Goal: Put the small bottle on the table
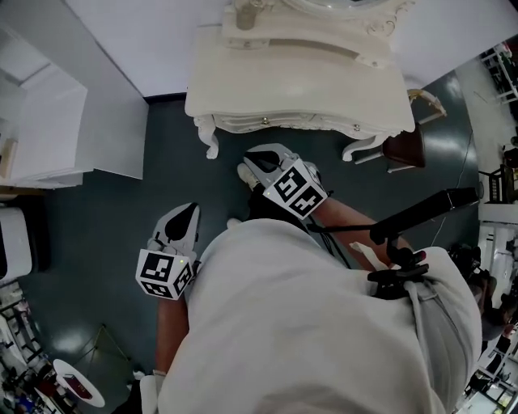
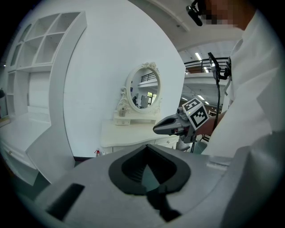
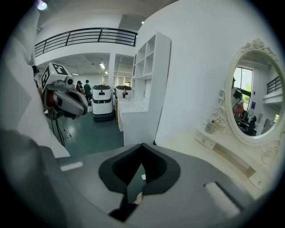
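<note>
A dark teal floor [image 1: 97, 218] spreads under the head view, with a cream carved dressing table [image 1: 299, 93] against the white wall at the top and a white shelf unit [image 1: 48, 121] at the left. The small pale bottle [image 1: 248, 13] stands upright on the raised ledge at the back of that table, well apart from both tools. The left gripper [image 1: 186, 214] hangs over bare floor, and the right gripper [image 1: 257, 160] sits just short of the table's front edge. Neither touches anything. The person's white garment [image 1: 307, 323] fills the lower frame.

In the left gripper view, its 2 dark jaws meet at their tips, pressed together with nothing between them. Beyond them the bottle stands at the foot of the oval white-framed mirror [image 2: 143, 91], and the right gripper floats in the air to the right, apart from the table.

In the right gripper view, its 2 jaws are likewise closed tip to tip and hold nothing. The bottle stands on the ledge beside the mirror frame at the right, and the left gripper shows at the far left, above the floor.
</note>
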